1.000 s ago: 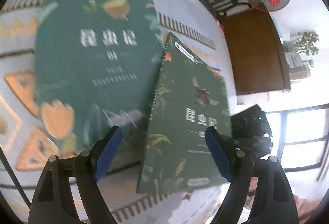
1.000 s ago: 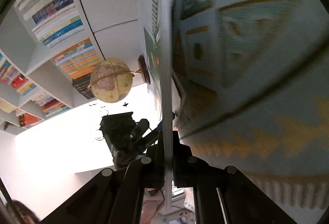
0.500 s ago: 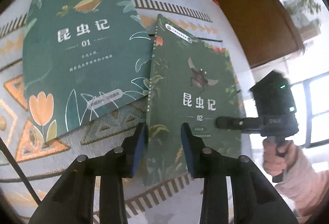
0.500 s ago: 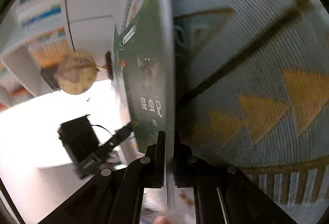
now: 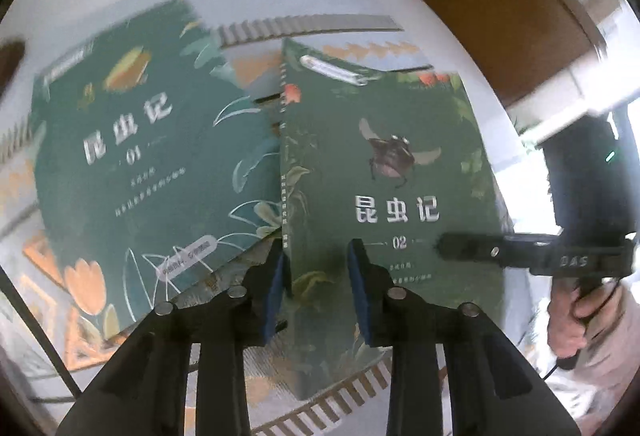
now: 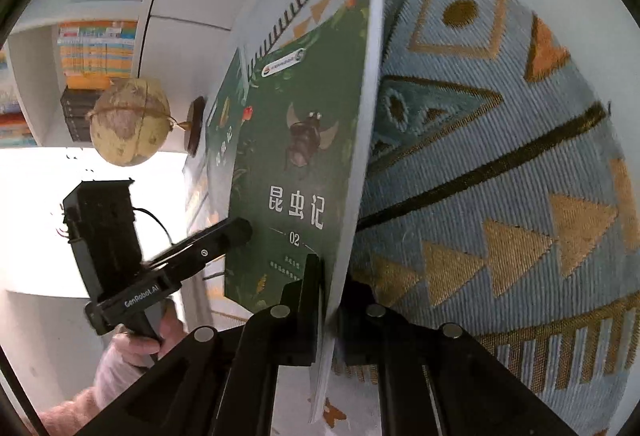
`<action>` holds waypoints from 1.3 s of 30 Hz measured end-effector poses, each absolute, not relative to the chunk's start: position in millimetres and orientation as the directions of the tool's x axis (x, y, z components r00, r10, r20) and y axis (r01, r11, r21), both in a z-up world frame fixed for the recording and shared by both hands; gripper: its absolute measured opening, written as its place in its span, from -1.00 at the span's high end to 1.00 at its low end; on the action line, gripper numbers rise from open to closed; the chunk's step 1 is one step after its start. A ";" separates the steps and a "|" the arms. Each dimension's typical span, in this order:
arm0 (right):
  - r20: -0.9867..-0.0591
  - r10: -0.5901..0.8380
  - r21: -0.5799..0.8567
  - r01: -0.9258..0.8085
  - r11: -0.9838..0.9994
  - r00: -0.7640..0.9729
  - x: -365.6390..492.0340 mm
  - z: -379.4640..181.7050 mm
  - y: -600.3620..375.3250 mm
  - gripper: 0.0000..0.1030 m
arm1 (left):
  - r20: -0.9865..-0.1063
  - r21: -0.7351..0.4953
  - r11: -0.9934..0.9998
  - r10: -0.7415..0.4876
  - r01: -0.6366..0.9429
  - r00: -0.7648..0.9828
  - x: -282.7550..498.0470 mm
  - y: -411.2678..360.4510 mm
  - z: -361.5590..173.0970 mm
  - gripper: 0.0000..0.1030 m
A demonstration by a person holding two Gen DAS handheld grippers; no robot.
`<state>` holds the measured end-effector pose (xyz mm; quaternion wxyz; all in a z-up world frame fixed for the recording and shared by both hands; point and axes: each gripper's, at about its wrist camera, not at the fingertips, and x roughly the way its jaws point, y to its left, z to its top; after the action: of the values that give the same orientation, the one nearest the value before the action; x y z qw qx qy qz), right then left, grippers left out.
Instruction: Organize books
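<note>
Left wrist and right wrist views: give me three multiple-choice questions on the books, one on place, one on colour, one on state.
1. In the left wrist view, book 01 lies where relative to book 02?
A left
B right
C on top
2. Both covers are mainly:
A red
B green
C white
3. The right gripper has its jaws:
A wide open
B shut on book 02
C shut on book 01

Answers: A, it lies flat to the left; B, both covers show dark green; B, the jaws pinch book 02's edge.
</note>
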<state>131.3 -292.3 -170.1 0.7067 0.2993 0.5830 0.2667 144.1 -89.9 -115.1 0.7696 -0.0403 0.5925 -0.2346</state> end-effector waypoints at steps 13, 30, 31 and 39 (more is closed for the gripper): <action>-0.722 0.648 0.597 -0.256 0.760 0.242 102.1 -106.5 -264.0 0.82 | -0.887 -0.335 0.878 -0.416 0.341 0.200 104.4 -57.9 -92.5 0.48; -0.689 0.683 0.562 -0.418 0.714 0.242 35.7 -47.2 -187.0 0.81 | -0.879 -0.212 0.937 -0.307 0.277 0.365 20.9 10.7 -35.7 0.47; -0.686 0.687 0.561 -0.427 0.709 0.240 30.4 -44.0 -182.5 0.81 | -0.878 -0.206 0.940 -0.300 0.271 0.374 14.5 17.1 -32.6 0.47; -0.663 0.720 0.561 -0.502 0.659 0.205 -1.9 -31.3 -131.8 0.80 | -0.872 -0.169 0.970 -0.230 0.175 0.432 -29.5 72.2 -17.6 0.47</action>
<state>-1.9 -131.8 -31.3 0.7683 0.1117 0.4891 0.3976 -29.5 72.2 -17.6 0.8458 -0.0265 0.5192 -0.1197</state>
